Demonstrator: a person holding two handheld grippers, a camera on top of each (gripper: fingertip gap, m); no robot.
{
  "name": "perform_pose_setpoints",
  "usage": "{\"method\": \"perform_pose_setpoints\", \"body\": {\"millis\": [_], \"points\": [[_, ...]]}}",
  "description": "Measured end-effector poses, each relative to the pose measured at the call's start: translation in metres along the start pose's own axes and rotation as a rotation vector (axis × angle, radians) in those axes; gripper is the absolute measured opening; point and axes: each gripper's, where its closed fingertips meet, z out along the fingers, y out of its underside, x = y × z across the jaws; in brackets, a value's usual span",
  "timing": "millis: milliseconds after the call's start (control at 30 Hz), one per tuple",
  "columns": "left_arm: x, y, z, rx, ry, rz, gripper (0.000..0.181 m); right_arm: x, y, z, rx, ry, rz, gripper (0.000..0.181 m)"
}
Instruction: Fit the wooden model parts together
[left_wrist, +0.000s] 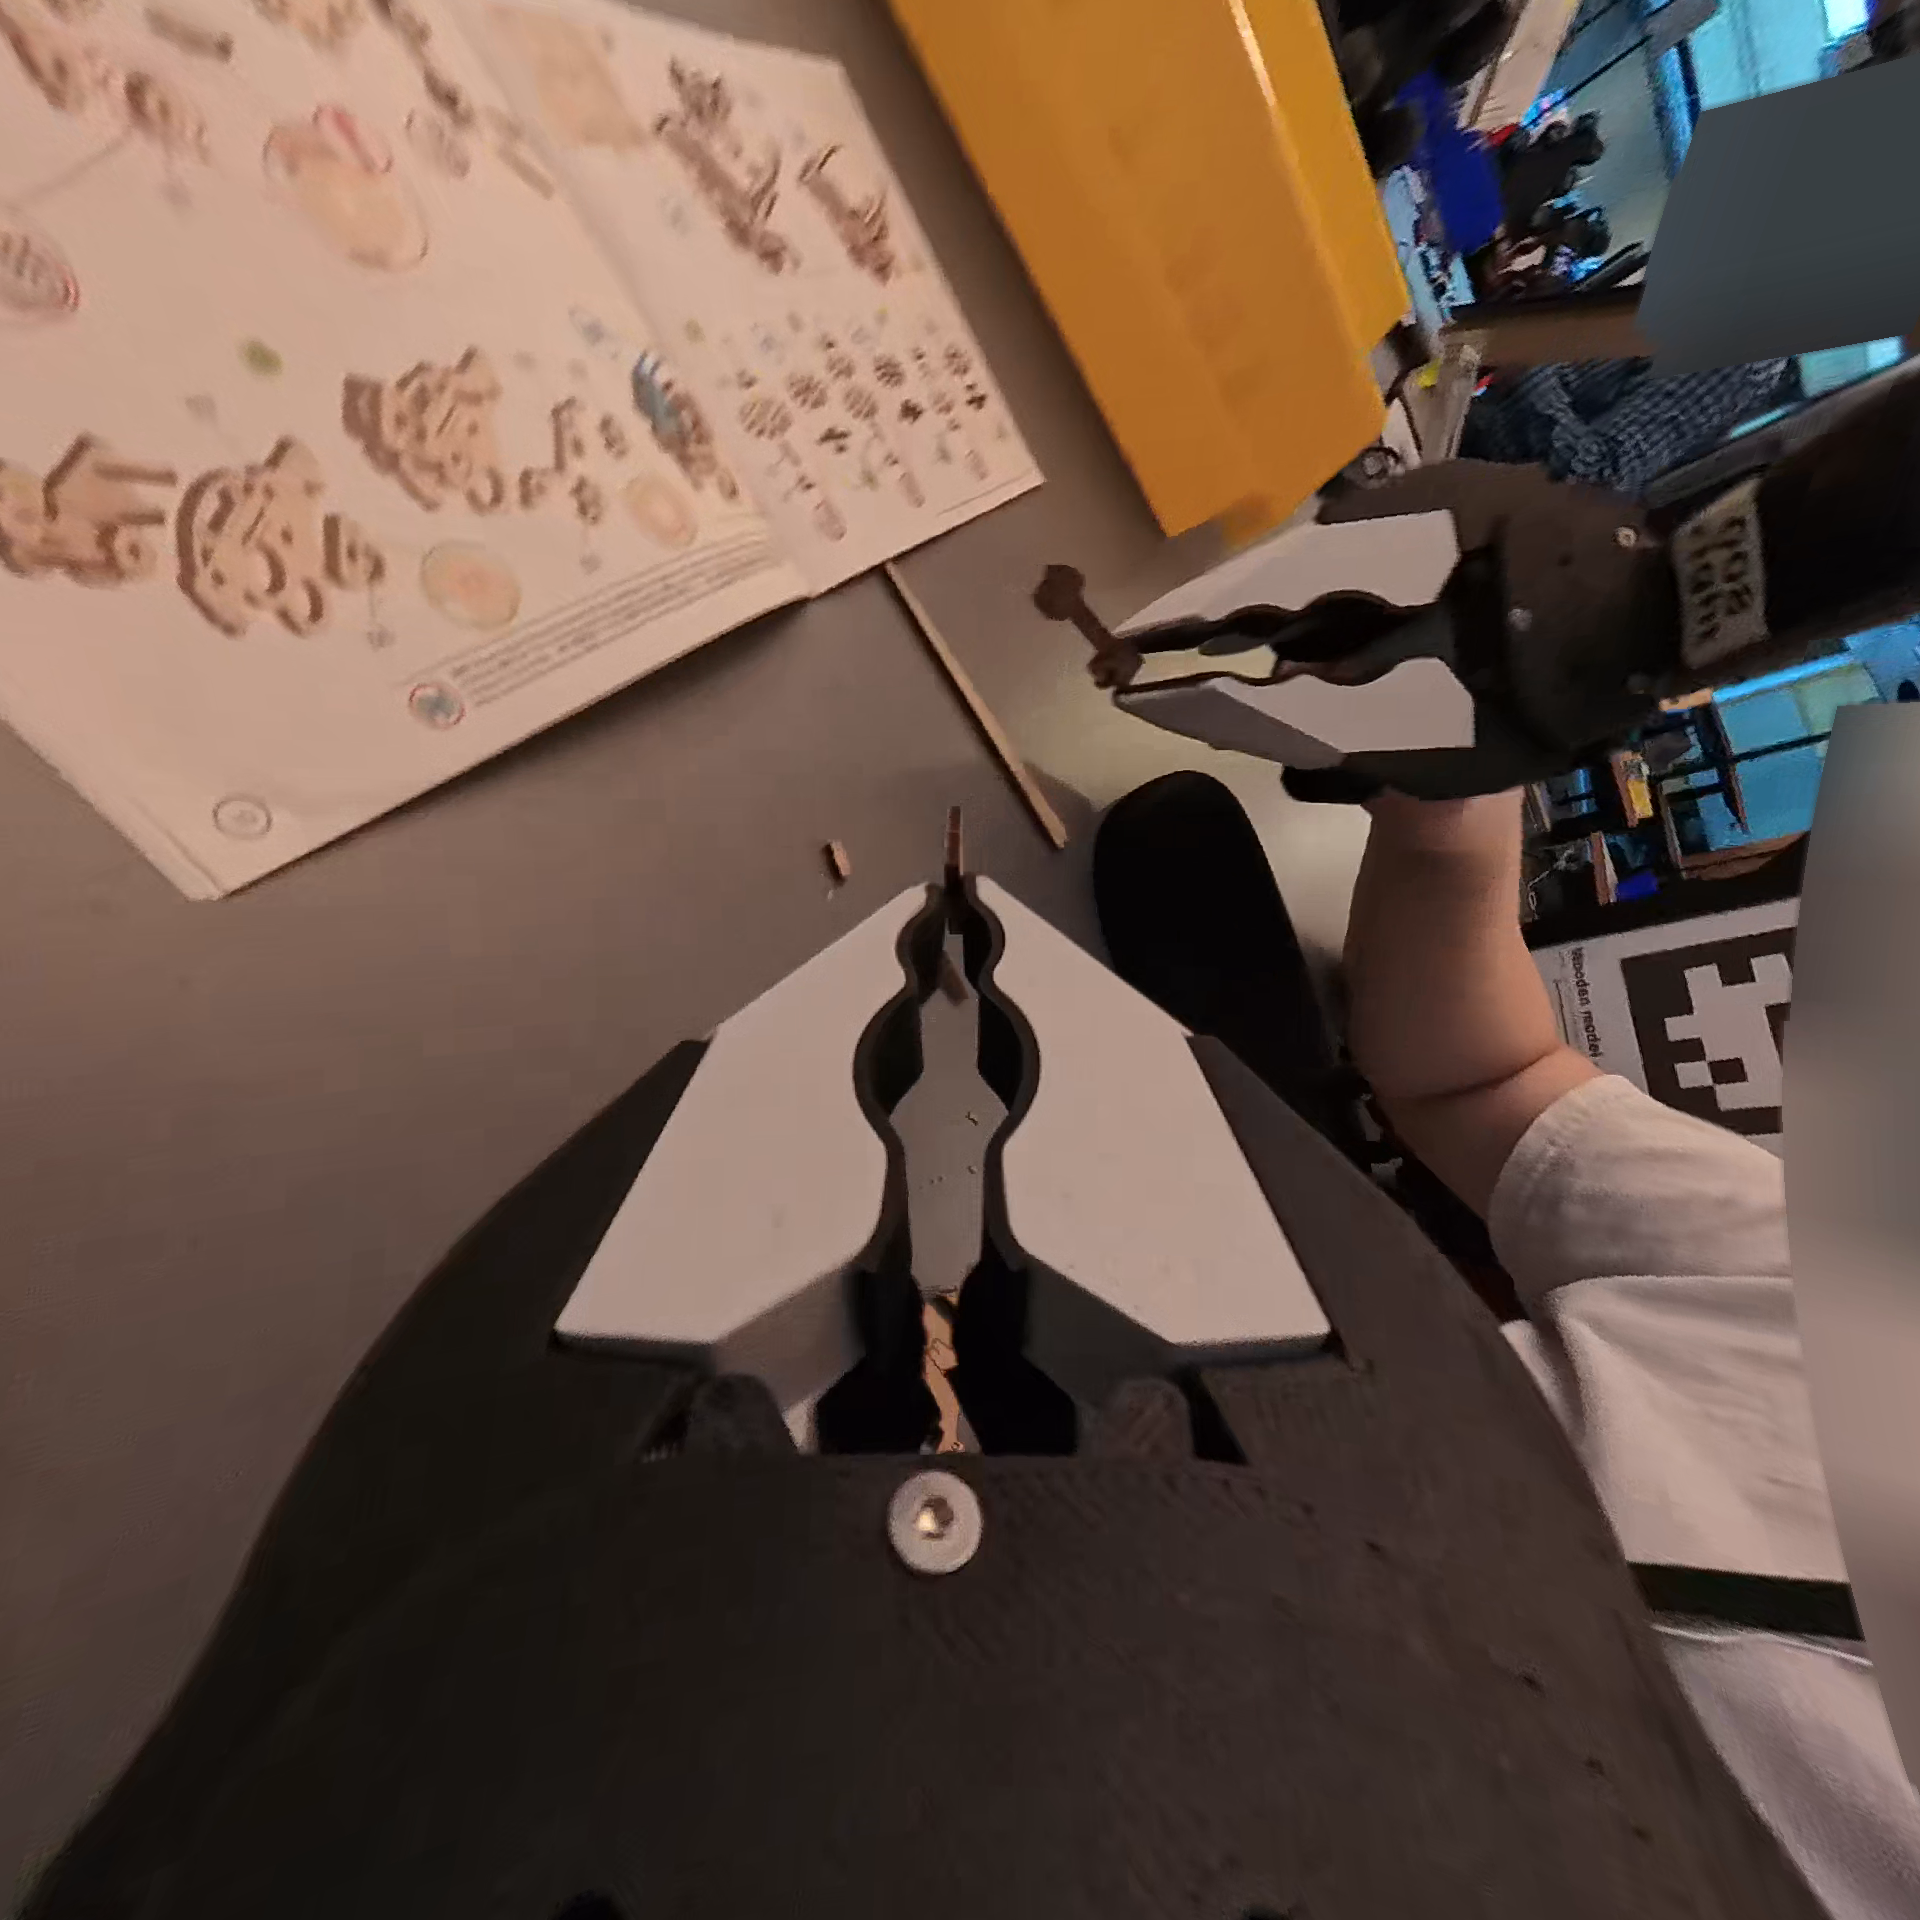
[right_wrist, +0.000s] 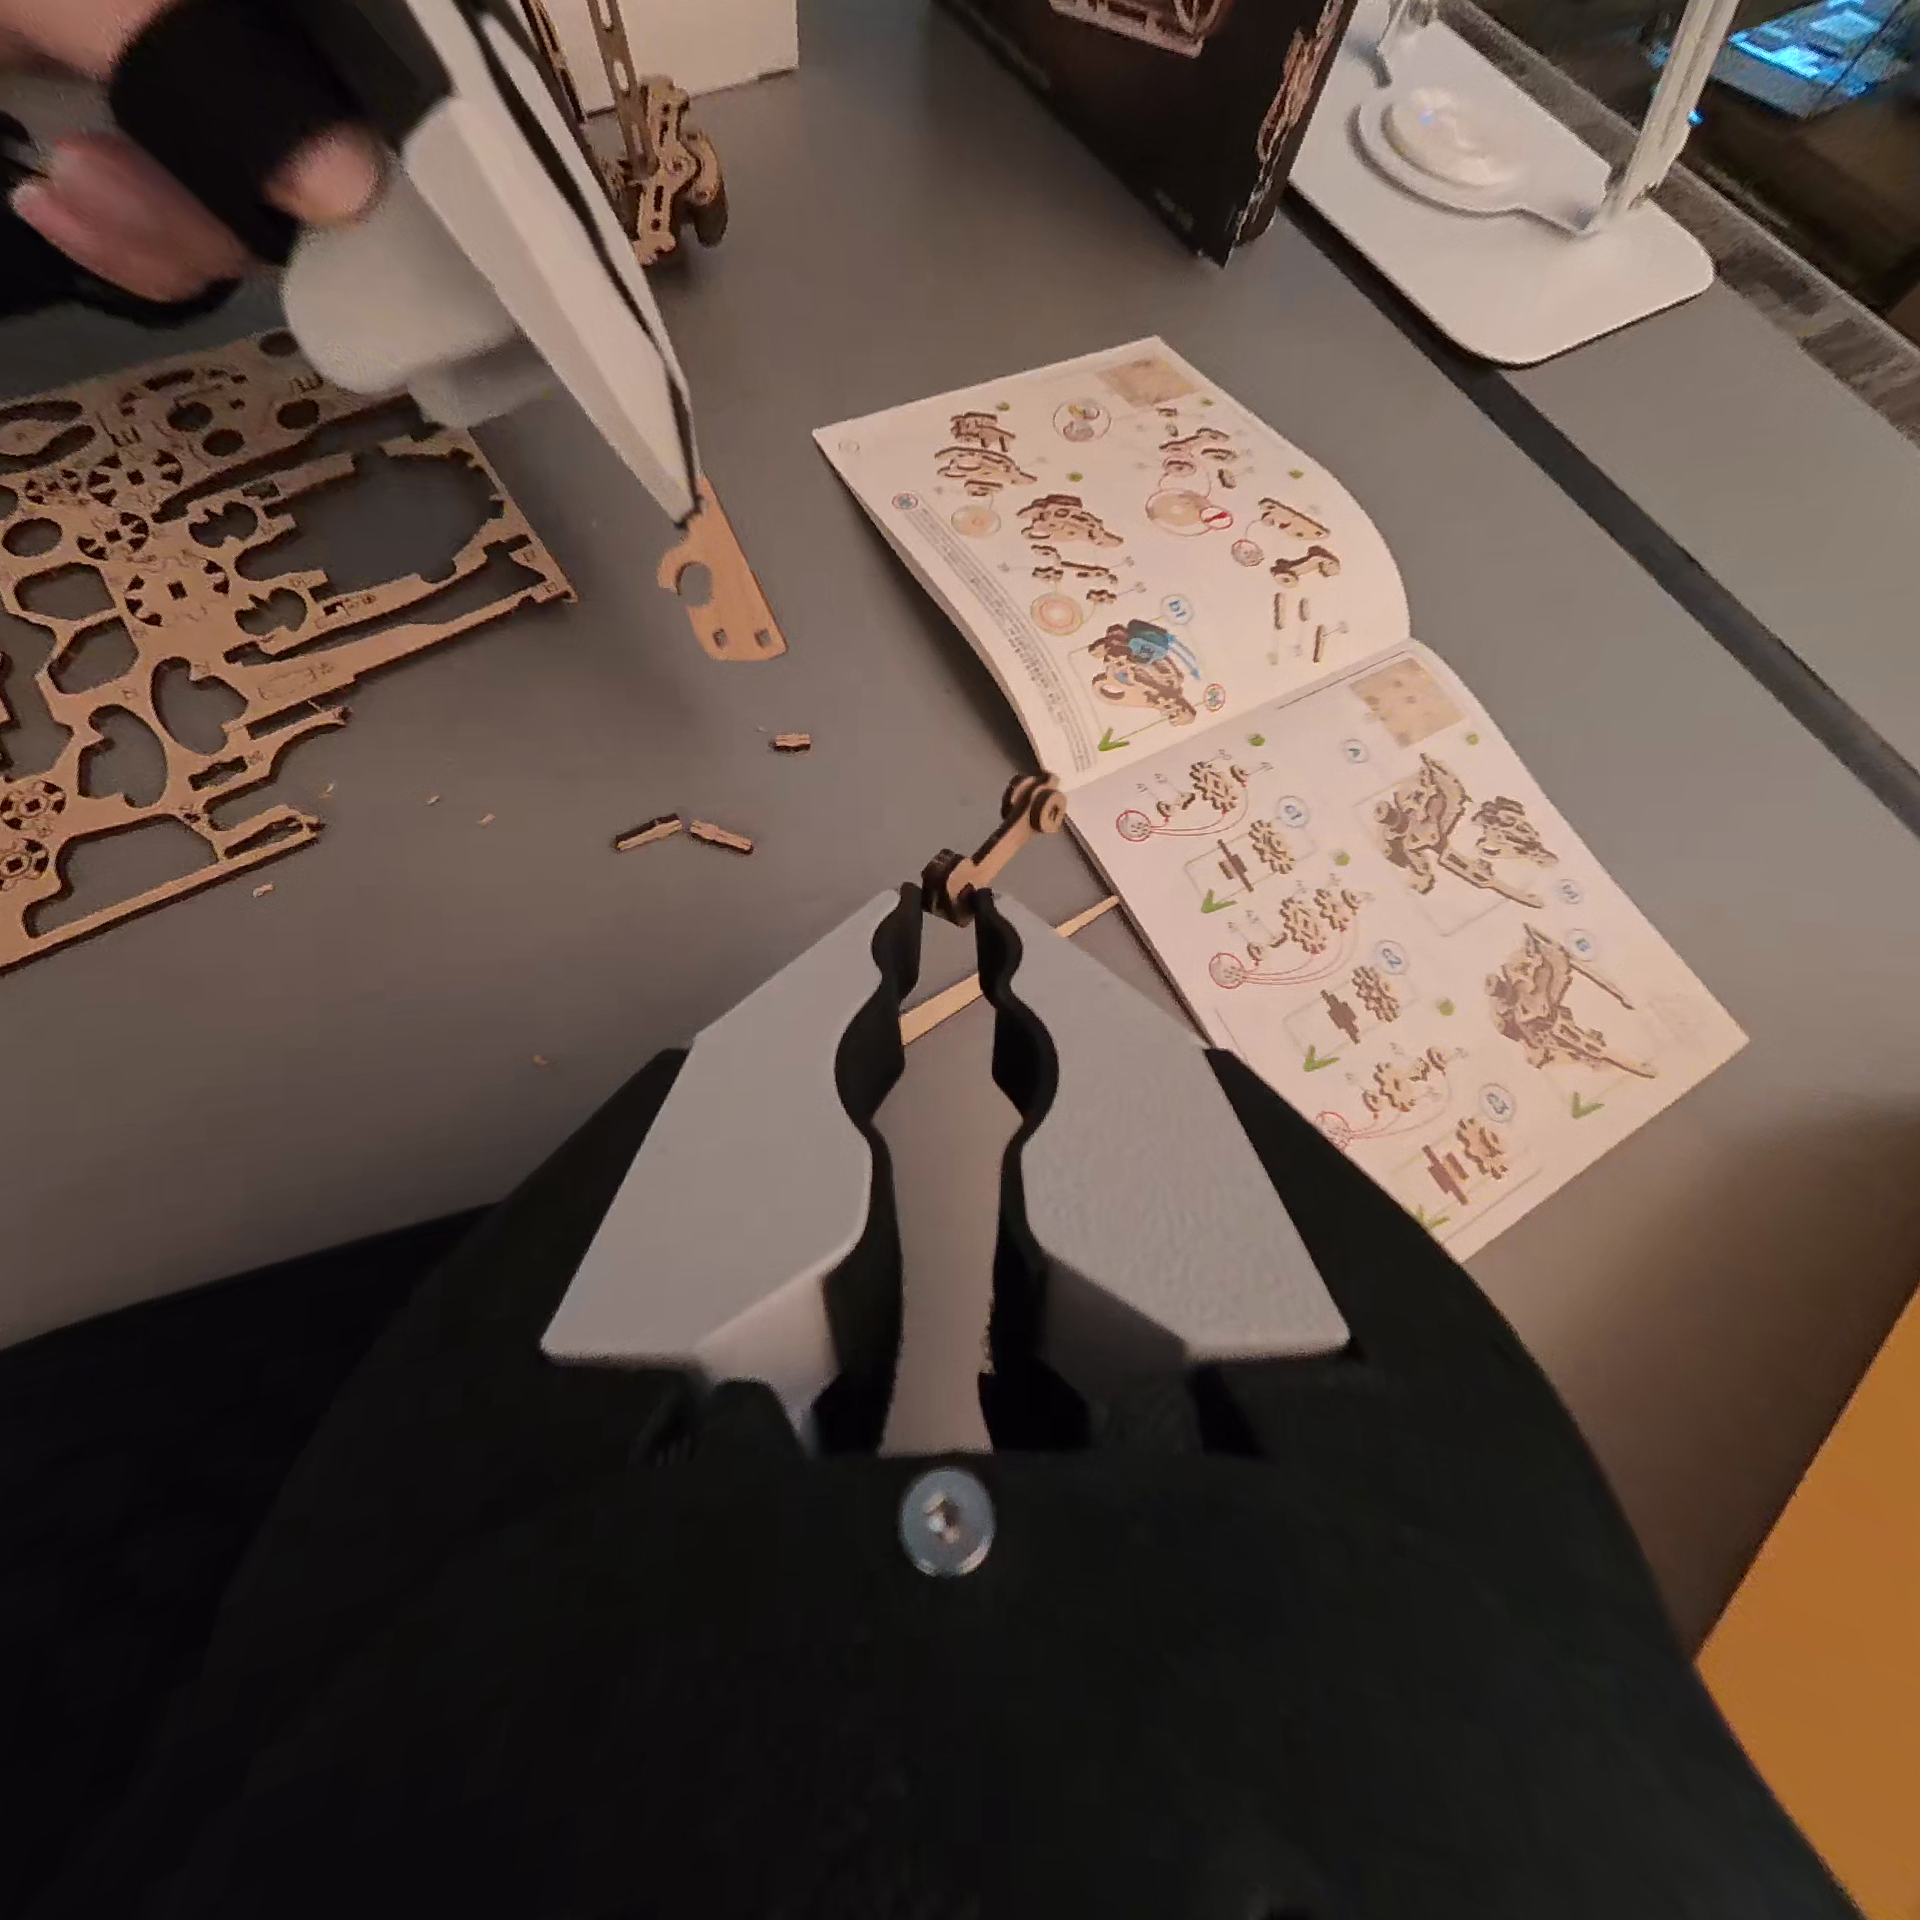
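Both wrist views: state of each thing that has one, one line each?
left gripper: shut on flat wooden plate, held on edge
right gripper: shut on small link piece, off the table
instruction booklet: open, flat on table
punched parts sheet: flat, many cut-outs empty
partly built model: standing upright
loose wooden bits: lying on table
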Motion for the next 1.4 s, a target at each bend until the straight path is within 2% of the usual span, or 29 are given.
{"method": "perform_pose_setpoints", "body": {"millis": [133, 333, 367, 433, 567, 667, 767, 867, 933, 1000, 1133, 1400], "points": [[-0.014, 0.004, 0.001, -0.024, -0.027, -0.109, 0.001, -0.008, 0.002, 0.001, 0.04, -0.038, 0.002, 0.008], [-0.023, 0.032, 0.007, -0.121, -0.022, -0.262, 0.001, -0.02, 0.0, -0.007, 0.09, -0.088, -0.004, 0.008], [-0.024, 0.035, 0.006, -0.132, -0.026, -0.28, 0.003, -0.022, 0.0, -0.007, 0.098, -0.103, 0.003, 0.008], [-0.028, 0.04, 0.003, -0.151, -0.067, -0.287, 0.02, -0.027, 0.0, -0.006, 0.101, -0.131, 0.007, 0.008], [-0.021, 0.043, -0.007, -0.134, -0.13, -0.249, 0.033, -0.029, 0.002, -0.006, 0.091, -0.119, -0.029, 0.008], [-0.003, 0.039, -0.023, -0.09, -0.169, -0.122, 0.03, -0.036, 0.0, -0.008, 0.103, -0.163, -0.026, 0.008], [0.023, 0.039, -0.03, -0.026, -0.169, 0.079, 0.022, -0.048, -0.007, -0.014, 0.15, -0.306, 0.044, 0.008], [0.046, 0.035, -0.02, -0.022, -0.121, 0.381, 0.022, -0.061, -0.014, -0.023, 0.136, -0.489, 0.098, 0.008], [0.049, 0.035, -0.009, -0.059, -0.127, 0.612, 0.026, -0.07, -0.023, -0.033, 0.107, -0.632, 0.138, 0.008], [0.054, 0.032, 0.001, -0.063, -0.108, 0.731, 0.031, -0.075, -0.032, -0.043, 0.047, -0.749, 0.167, 0.008], [0.089, 0.029, 0.006, -0.081, 0.105, 0.833, 0.031, -0.077, -0.048, -0.054, -0.027, -0.868, 0.187, 0.007], [0.108, 0.026, -0.003, -0.139, 0.294, 0.891, 0.025, -0.087, -0.06, -0.061, -0.111, -0.981, 0.153, 0.008]]}}
